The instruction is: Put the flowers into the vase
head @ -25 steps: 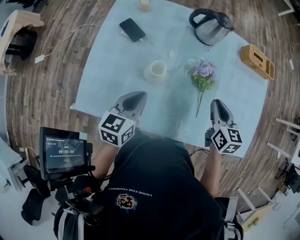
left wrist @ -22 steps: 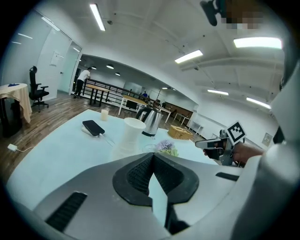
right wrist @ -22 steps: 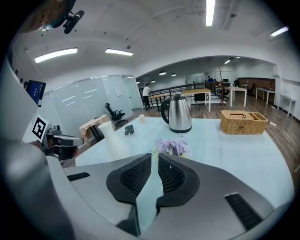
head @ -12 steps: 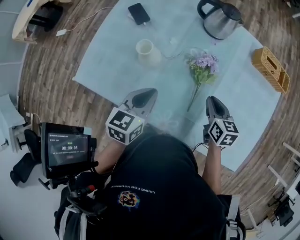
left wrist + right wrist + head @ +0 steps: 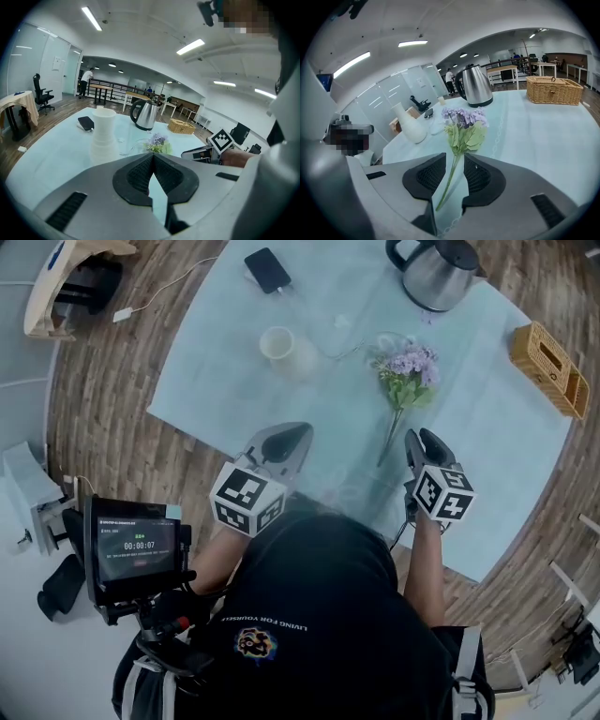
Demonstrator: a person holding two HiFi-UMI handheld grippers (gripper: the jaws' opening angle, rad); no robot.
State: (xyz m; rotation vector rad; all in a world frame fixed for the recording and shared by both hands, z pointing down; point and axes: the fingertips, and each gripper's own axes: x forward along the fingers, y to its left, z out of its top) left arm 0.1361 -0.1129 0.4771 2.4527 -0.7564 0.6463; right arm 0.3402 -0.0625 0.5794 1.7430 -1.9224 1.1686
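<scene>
Lying flat on the table (image 5: 497, 437), the flowers (image 5: 405, 381) point blooms toward the kettle (image 5: 436, 273), stem toward me. Fingers of my right gripper (image 5: 419, 439), just opening, straddle the stem without pressing; my left gripper (image 5: 289, 437) is closed, empty. Bare table lies between flowers and vase (image 5: 281, 350).

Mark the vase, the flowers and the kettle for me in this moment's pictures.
vase (image 5: 291, 352), head view, on its white side just below the rim.
flowers (image 5: 405, 364), head view, on the purple blossoms.
kettle (image 5: 437, 277), head view, on its steel body.
</scene>
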